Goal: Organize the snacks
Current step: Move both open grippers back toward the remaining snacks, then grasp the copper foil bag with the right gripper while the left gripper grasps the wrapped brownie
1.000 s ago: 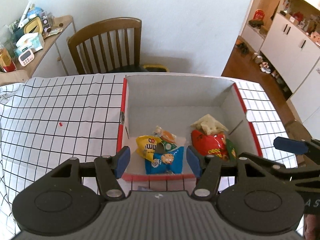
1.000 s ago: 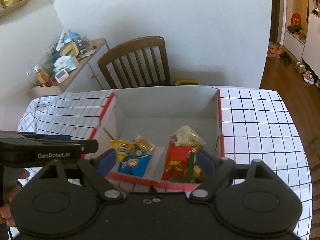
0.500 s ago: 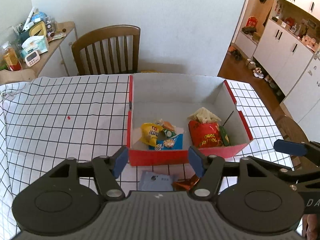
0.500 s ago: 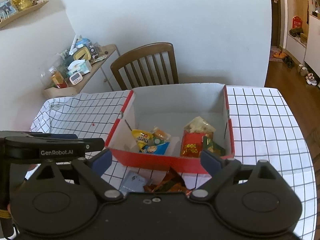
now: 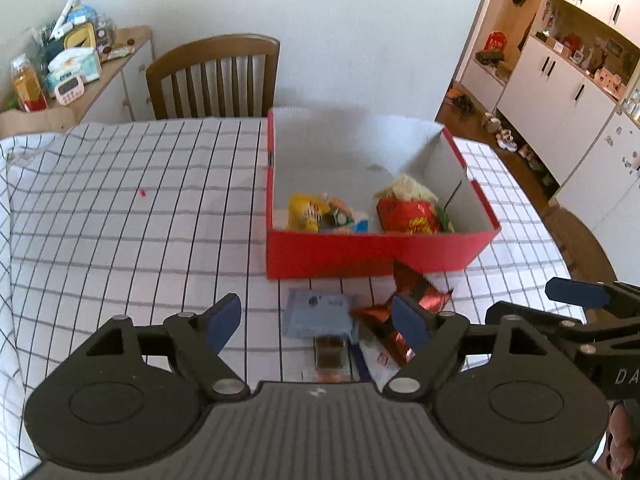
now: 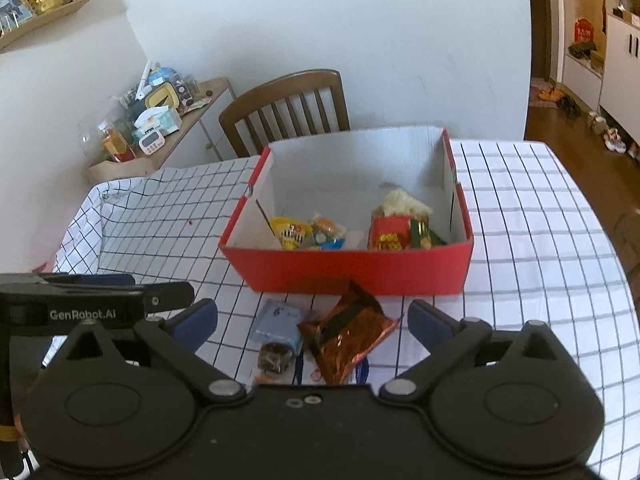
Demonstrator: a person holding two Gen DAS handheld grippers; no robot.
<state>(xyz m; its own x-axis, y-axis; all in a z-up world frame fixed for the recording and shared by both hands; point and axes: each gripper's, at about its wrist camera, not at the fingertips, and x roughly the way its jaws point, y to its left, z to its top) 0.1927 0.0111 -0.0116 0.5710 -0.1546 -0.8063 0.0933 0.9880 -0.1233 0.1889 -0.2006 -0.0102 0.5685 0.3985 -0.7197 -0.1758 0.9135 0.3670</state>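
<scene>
A red box (image 5: pixel 360 254) (image 6: pixel 352 270) stands on the checked tablecloth. Inside lie a yellow pack (image 5: pixel 304 210) (image 6: pixel 290 234), a blue pack (image 5: pixel 352 226), a red bag (image 5: pixel 412 216) (image 6: pixel 390 236) and a pale bag (image 6: pixel 402 202). In front of the box lie a pale blue packet (image 5: pixel 318 314) (image 6: pixel 278 324), a shiny orange-brown bag (image 5: pixel 416 296) (image 6: pixel 348 334) and a small brown snack (image 5: pixel 330 354) (image 6: pixel 274 356). My left gripper (image 5: pixel 316 322) is open and empty above them. My right gripper (image 6: pixel 314 324) is open and empty, close beside it.
A wooden chair (image 5: pixel 216 76) (image 6: pixel 288 108) stands behind the table. A side shelf (image 5: pixel 60 68) (image 6: pixel 160 120) with bottles and a timer is at the far left. White cabinets (image 5: pixel 568 80) are at the right. The table's right edge (image 6: pixel 616 264) is near.
Both grippers have drawn back from over the box toward the table's front. The loose snacks in front of the box have come into view.
</scene>
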